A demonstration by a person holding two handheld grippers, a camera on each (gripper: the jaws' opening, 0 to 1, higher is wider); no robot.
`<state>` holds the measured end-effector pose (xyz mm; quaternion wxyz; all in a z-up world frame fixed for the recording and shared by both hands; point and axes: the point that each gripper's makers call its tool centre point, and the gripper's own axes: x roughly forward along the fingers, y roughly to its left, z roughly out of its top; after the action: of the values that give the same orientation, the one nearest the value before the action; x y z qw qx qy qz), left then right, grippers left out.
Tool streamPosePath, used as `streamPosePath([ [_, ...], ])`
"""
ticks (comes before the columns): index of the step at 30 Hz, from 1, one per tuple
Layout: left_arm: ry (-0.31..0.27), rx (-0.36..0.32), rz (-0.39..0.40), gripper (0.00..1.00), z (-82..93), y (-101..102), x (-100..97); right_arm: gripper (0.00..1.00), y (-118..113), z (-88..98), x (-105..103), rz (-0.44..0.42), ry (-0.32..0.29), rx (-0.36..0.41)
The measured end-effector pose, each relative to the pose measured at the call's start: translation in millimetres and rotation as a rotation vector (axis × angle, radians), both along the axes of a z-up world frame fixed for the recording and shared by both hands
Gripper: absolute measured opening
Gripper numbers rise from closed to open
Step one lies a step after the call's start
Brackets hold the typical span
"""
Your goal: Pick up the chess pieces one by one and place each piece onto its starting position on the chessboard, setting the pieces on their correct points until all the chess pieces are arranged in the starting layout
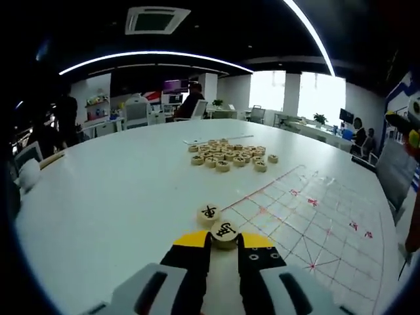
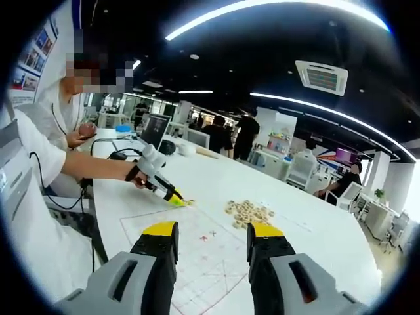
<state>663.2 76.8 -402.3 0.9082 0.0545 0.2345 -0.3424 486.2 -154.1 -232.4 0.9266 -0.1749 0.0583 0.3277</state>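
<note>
Left gripper view, tongs: my left tongs (image 1: 224, 237) are clenched on a chess piece (image 1: 224, 231) with a dark character I can't read for certain.
Left gripper view, target: the chessboard (image 1: 308, 216) corner lies just ahead and to the right; a second piece (image 1: 209, 212) sits just beyond the held one.
Left gripper view, supply: the pile of pieces (image 1: 228, 153) lies farther ahead on the counter (image 1: 118, 190).
Right gripper view, tongs: my right tongs (image 2: 211, 244) are released, holding nothing, above the chessboard (image 2: 197, 256).
Right gripper view, nearer: I judge the left tongs (image 2: 176, 196) nearer the board's corner; the pile (image 2: 249, 210) lies ahead.
</note>
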Motion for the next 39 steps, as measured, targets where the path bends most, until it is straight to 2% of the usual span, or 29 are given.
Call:
streamPosePath([
  [4, -0.005, 0.000, -0.007, 0.19, 0.3, -4, 1.0, 0.42, 1, -0.3, -1, 0.004, 0.000, -0.002],
  [9, -0.022, 0.013, -0.017, 0.30, 0.8, -6, 0.6, 0.42, 2, 0.3, -1, 0.009, 0.000, 0.002],
  [13, -0.043, -0.001, -0.024, 0.34, 10.3, -11, -0.7, 0.42, 2, -0.3, -1, 0.012, 0.002, 0.001],
  [20, -0.077, -0.013, -0.024, 0.38, 26.1, -22, 11.5, 0.42, 1, -0.3, 1, 0.010, 0.004, 0.001],
  [26, -0.077, -0.003, -0.030, 0.38, 28.2, -44, 31.2, 0.42, 2, -0.4, 0, 0.011, 0.004, 0.000],
  [35, -0.045, 0.064, -0.046, 0.38, 18.3, -76, 65.8, 0.42, -2, -0.2, 1, 0.005, 0.005, 0.003],
  [39, -0.042, 0.065, -0.030, 0.38, 13.2, -85, 78.4, 0.42, -2, -0.5, 1, 0.006, 0.006, 0.003],
])
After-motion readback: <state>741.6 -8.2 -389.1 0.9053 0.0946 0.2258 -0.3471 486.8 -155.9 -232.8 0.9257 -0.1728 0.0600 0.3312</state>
